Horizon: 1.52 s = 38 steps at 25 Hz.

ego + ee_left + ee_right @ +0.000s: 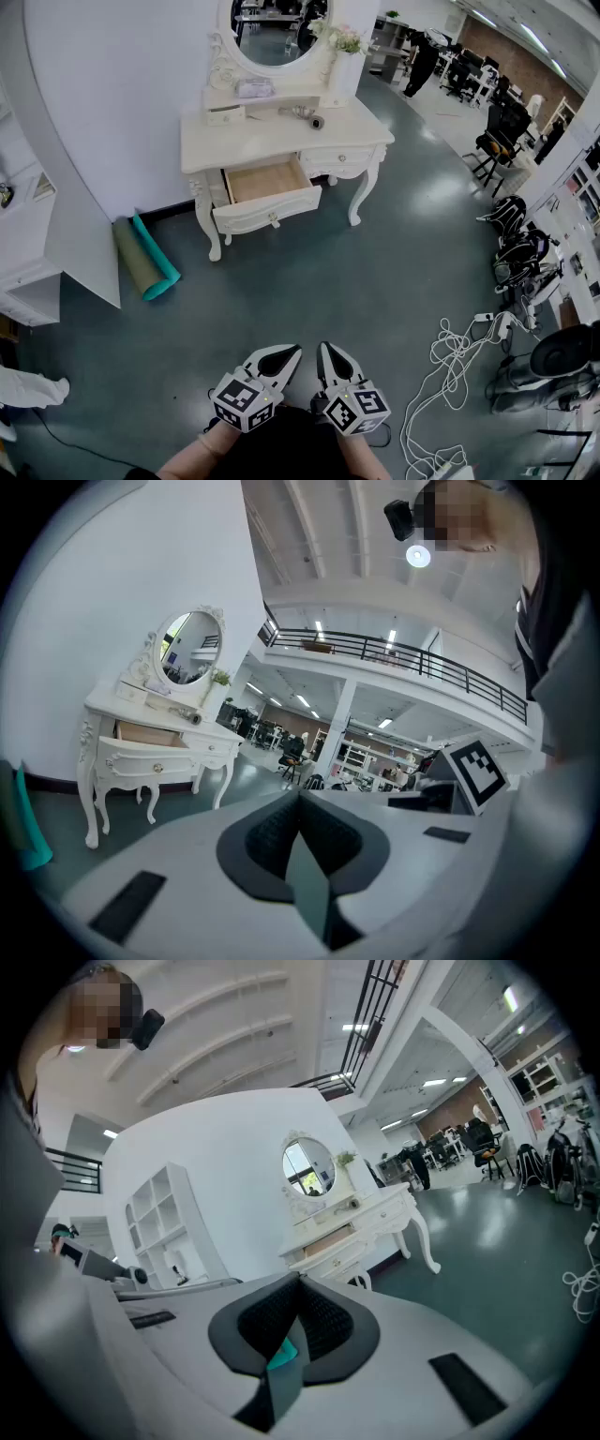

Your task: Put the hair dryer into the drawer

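The hair dryer (304, 115) is laid on the top of the white dressing table (267, 142), toward the back and right of centre, below the oval mirror (272, 33). Its long axis is set roughly along the table's width, slanted a little toward the front at the right. Its dark round end is turned toward the table's right side.

The drawer (272, 212) at the left of the table front is pulled out, and its wooden inside is shown. It is set apart from the hair dryer, below it and to its left in the head view. A small white box (225, 114) is seen at the left of the table top, and pale flowers (343, 39) are placed beside the mirror.

The table is stood against a curved white wall (122, 94) on a glossy dark grey-green floor (375, 281). A rolled green and teal mat (150, 258) is laid at the wall's foot, left of the table. White cables (450, 352) are strewn on the floor at the right. Desks and chairs are seen further off in the open hall.

The left gripper (294, 350) and the right gripper (324, 346) are held side by side low in the head view, well apart from the table. The jaws of each are closed together, and nothing is gripped between them.
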Each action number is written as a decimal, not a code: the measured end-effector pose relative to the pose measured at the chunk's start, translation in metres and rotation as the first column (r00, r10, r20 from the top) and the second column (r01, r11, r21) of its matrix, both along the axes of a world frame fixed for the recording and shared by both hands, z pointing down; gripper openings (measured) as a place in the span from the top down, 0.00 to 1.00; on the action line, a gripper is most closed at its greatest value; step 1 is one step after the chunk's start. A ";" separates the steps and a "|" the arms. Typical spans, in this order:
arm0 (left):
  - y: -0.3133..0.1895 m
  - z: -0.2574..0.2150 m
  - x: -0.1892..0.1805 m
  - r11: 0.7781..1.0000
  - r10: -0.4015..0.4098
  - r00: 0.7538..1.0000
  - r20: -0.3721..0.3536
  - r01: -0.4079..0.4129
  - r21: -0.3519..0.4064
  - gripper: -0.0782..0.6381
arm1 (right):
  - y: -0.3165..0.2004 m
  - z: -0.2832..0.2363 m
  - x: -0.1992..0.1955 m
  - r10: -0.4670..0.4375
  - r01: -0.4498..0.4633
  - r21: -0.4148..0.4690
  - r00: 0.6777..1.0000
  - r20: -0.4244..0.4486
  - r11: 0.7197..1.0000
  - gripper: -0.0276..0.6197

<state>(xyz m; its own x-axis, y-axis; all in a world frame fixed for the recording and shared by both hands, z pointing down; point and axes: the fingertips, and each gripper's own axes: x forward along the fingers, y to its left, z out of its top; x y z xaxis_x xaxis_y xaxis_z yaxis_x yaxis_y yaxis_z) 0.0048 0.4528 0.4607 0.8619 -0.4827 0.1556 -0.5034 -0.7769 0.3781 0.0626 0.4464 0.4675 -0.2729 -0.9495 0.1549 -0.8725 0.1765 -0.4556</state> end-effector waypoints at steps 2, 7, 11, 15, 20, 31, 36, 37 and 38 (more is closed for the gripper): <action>0.005 0.001 -0.005 1.000 -0.013 1.000 0.001 0.013 0.002 0.89 | 0.007 -0.002 -0.005 -0.012 0.012 0.013 1.000 -0.017 1.000 0.91; 0.017 0.004 -0.007 1.000 -0.029 1.000 0.000 0.029 -0.001 0.89 | 0.016 -0.006 -0.006 -0.023 0.024 0.031 0.999 -0.026 0.999 0.91; 0.024 0.000 -0.008 0.999 -0.044 0.999 0.008 0.044 0.018 0.89 | 0.021 -0.012 -0.007 -0.028 0.032 0.054 0.998 -0.059 0.998 0.91; 0.030 -0.006 -0.003 0.997 -0.062 0.998 0.013 0.061 0.039 0.89 | 0.025 -0.016 -0.004 -0.018 0.023 0.083 0.998 -0.062 0.996 0.91; 0.038 -0.006 0.000 0.997 -0.070 0.997 0.026 0.069 0.032 0.89 | 0.031 -0.021 -0.001 -0.020 0.025 0.110 0.999 -0.043 0.994 0.91; 0.014 -0.003 0.004 0.997 -0.080 0.996 0.032 0.080 0.018 0.89 | 0.005 -0.012 0.007 -0.023 0.025 0.076 1.000 -0.017 0.997 0.91; -0.013 -0.001 0.012 0.998 -0.066 0.998 0.014 0.066 0.005 0.89 | -0.018 -0.004 0.015 -0.009 0.009 0.050 1.000 -0.002 0.999 0.91; -0.021 -0.001 0.013 0.998 -0.066 0.998 0.014 0.066 0.005 0.89 | -0.025 -0.003 0.017 -0.002 0.002 0.047 1.000 0.001 0.999 0.91; -0.029 -0.001 0.015 0.998 -0.067 0.998 0.015 0.067 0.005 0.89 | -0.032 -0.003 0.020 0.005 -0.005 0.045 1.000 0.003 0.999 0.91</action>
<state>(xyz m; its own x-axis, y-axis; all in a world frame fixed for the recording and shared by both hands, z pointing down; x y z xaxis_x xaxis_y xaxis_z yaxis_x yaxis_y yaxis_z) 0.0198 0.4235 0.4599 0.8253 -0.5397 0.1659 -0.5597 -0.7431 0.3667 0.0826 0.4141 0.4643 -0.2687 -0.9569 0.1106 -0.8719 0.1928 -0.4501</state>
